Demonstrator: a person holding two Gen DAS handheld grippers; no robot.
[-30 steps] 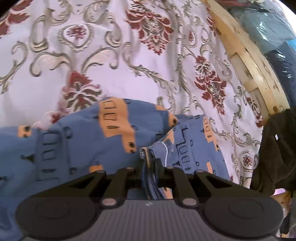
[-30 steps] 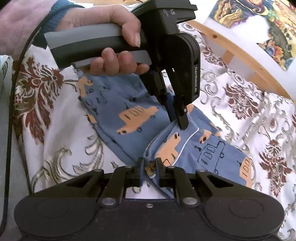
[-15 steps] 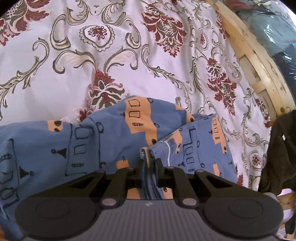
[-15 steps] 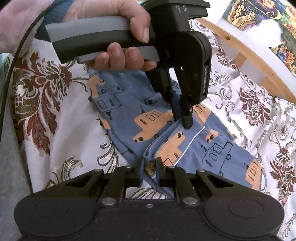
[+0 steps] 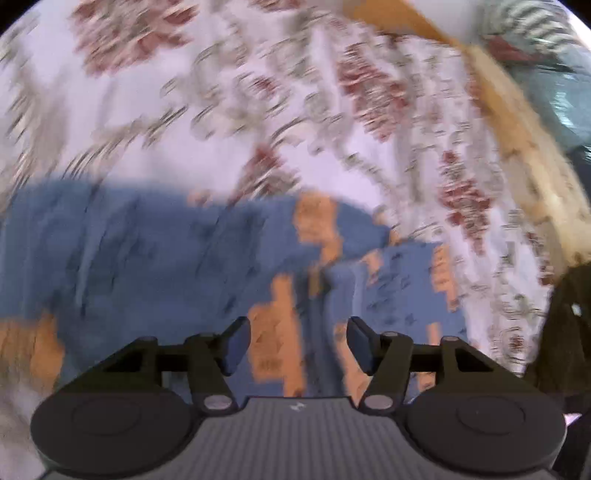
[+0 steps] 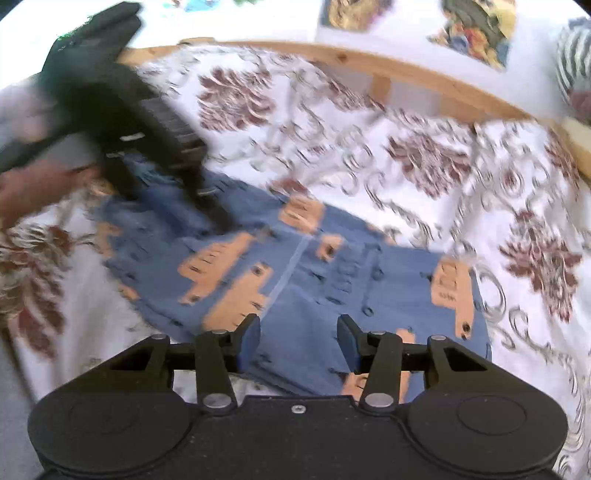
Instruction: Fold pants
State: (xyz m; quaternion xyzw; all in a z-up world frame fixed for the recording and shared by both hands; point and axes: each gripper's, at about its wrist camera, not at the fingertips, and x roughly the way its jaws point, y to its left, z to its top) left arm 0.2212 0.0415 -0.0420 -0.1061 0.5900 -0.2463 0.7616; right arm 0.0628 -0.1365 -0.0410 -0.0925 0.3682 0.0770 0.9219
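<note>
The blue pants (image 6: 314, 280) with orange vehicle prints lie folded on the floral bedspread (image 6: 424, 162). Both views are motion-blurred. My right gripper (image 6: 298, 341) is open just above the near edge of the pants, nothing between its fingers. In the left wrist view my left gripper (image 5: 298, 345) is open too, hovering over the pants (image 5: 166, 266), with the fold's edge running between the pads. From the right wrist view the left gripper (image 6: 221, 219) shows as a dark blurred tool held by a hand (image 6: 33, 188) at the pants' far left corner.
A curved wooden bed frame (image 6: 406, 70) borders the bedspread at the back, also the wooden bed frame (image 5: 524, 147) at right. A dark garment (image 5: 569, 332) lies at the right edge. Pictures (image 6: 476, 26) hang on the wall beyond.
Both grippers were shut on the pants' edge; now both are open and have let the cloth go. The pants lie flat and both cameras are moving fast.
</note>
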